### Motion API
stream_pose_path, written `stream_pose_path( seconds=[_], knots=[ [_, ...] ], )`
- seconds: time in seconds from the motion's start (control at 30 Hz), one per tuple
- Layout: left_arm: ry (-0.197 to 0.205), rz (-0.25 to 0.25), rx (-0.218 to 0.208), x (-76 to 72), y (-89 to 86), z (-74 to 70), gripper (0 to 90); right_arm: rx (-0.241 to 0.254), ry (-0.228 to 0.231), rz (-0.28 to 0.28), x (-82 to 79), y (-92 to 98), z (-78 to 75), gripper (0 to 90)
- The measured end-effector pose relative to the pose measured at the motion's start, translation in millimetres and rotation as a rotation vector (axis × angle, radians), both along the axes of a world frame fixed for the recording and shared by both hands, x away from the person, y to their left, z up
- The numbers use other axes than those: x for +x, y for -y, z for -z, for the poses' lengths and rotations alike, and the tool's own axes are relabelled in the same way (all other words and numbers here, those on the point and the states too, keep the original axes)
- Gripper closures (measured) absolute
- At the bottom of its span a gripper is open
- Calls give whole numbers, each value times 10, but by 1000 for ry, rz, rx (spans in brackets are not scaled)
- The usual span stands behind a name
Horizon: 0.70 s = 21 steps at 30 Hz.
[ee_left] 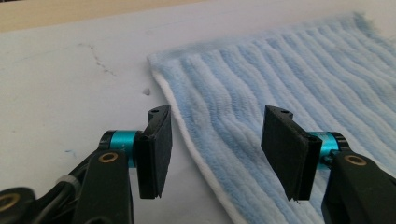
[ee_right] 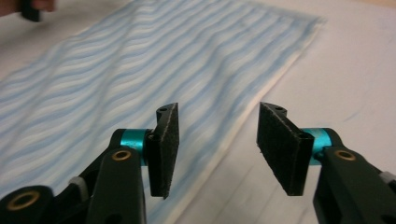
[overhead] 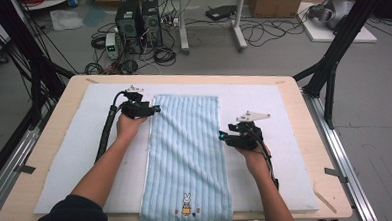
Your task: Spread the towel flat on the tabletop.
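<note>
Towel (overhead: 186, 156), pale blue with ribbed stripes and a small rabbit motif near its lower end, lies flat and lengthwise at the centre of the high view, on a white mat (overhead: 75, 146) that covers the wooden counter (overhead: 50, 132); its near end hangs just over the counter's front edge. Left hand-held gripper (overhead: 154, 110) sits at the towel's left edge near the upper corner, its jaws standing apart with nothing pinched; in the left gripper view the towel's white-trimmed edge (ee_left: 196, 144) runs up between the two black pads without either pad pressing on it. Right hand-held gripper (overhead: 224, 137) rests at the towel's right edge, about halfway down the frame, jaws likewise parted and empty; in the right gripper view, slightly blurred, the towel's border (ee_right: 243, 126) passes between the pads, the cloth spreading to the upper left of the frame. A person's forearms enter from the bottom of the high view.
</note>
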State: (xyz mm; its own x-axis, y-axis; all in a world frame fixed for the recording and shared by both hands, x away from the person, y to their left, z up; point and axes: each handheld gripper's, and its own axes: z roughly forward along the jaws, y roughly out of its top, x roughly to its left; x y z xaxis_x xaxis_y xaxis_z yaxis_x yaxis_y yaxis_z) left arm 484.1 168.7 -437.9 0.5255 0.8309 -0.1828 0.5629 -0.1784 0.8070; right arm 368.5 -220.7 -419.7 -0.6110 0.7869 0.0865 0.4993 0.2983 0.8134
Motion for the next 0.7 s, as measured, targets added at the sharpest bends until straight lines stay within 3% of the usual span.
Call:
stream_pose_path(
  seconds=[0.07, 0.2, 0.3, 0.37, 0.47, 0.57, 0.6, 0.67, 0.7],
  knots=[
    [-4, 5, -38, -34, -30, 7, 414, -19, -24, 11, 179, -15, 8, 511],
    [9, 17, -60, -91, -58, 0, 397, -38, -66, 51, 511, -56, 38, 524],
    [15, 19, -52, -113, -66, -16, 397, -73, -97, 60, 733, -106, 73, 572],
    [15, 17, -46, -117, -71, -20, 398, -93, -74, 78, 845, -157, 91, 614],
    [8, 8, -31, -115, -91, -23, 398, -89, -74, 110, 1000, -239, 126, 642],
    [3, 3, -17, -121, -107, -38, 399, -55, -129, 134, 1139, -289, 177, 635],
    [3, 2, -11, -123, -113, -42, 399, -56, -136, 140, 1164, -312, 191, 671],
    [4, -9, -12, -128, -118, -45, 398, -122, -130, 142, 1186, -366, 220, 771],
    [2, -11, -8, -131, -125, -46, 398, -120, -129, 147, 1193, -377, 217, 840]
  ],
)
